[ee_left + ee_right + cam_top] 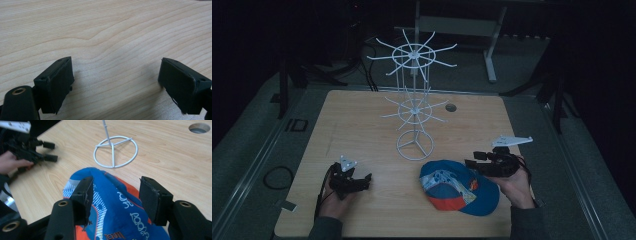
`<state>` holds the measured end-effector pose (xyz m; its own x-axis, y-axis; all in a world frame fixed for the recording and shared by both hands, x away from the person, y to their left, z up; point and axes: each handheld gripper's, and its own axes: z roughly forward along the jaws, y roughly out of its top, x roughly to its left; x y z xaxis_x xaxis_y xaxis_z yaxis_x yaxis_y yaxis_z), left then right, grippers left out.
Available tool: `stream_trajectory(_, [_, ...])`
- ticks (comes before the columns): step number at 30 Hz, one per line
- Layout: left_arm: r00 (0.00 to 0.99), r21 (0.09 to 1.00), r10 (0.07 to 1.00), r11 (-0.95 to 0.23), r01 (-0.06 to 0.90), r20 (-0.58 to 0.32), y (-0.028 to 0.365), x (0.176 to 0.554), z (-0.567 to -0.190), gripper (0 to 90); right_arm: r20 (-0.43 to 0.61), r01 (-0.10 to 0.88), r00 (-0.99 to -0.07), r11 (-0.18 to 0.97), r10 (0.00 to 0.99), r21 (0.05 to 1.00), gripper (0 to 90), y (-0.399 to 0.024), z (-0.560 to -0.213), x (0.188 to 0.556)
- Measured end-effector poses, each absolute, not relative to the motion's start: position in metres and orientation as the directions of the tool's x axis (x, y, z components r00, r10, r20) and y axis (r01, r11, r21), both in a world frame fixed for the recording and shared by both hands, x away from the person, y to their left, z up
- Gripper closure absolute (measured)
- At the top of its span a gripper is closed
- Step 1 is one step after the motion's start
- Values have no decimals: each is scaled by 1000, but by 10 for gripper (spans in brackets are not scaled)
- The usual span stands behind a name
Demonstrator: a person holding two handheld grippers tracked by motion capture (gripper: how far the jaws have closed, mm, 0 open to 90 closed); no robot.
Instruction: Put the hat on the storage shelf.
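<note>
Cap before stand (on table)

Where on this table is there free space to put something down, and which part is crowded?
Bare wood lies along the table's left side, from the far left corner down to the left gripper, and on the far right, between the small round hole and the right gripper. The near middle is crowded: the rack's ring base, the blue and orange cap and both grippers.

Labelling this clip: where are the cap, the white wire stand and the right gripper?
cap (460,192): high view, blue crown.
white wire stand (414,145): high view, ring base.
right gripper (115,195): right gripper view, between its fingertips.
</note>
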<state>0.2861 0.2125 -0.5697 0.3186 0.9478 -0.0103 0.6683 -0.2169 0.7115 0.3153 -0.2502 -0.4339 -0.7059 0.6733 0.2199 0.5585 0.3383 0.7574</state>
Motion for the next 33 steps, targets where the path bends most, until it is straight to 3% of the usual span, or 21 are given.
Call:
stream_trajectory(3, [318, 711, 948, -216, 670, -11, 213, 286, -570, 133, 169, 539, -719, 388, 674, 747, 460, -243, -429, 323])
stream_trajectory(18, [318, 712, 948, -217, 668, -10, 213, 286, -570, 133, 102, 487, -786, 510, 609, 709, 474, -226, -430, 340])
stream_trajectory(33, [318, 712, 948, -217, 668, -10, 213, 286, -570, 133, 71, 468, -826, 611, 559, 638, 389, -209, -437, 346])
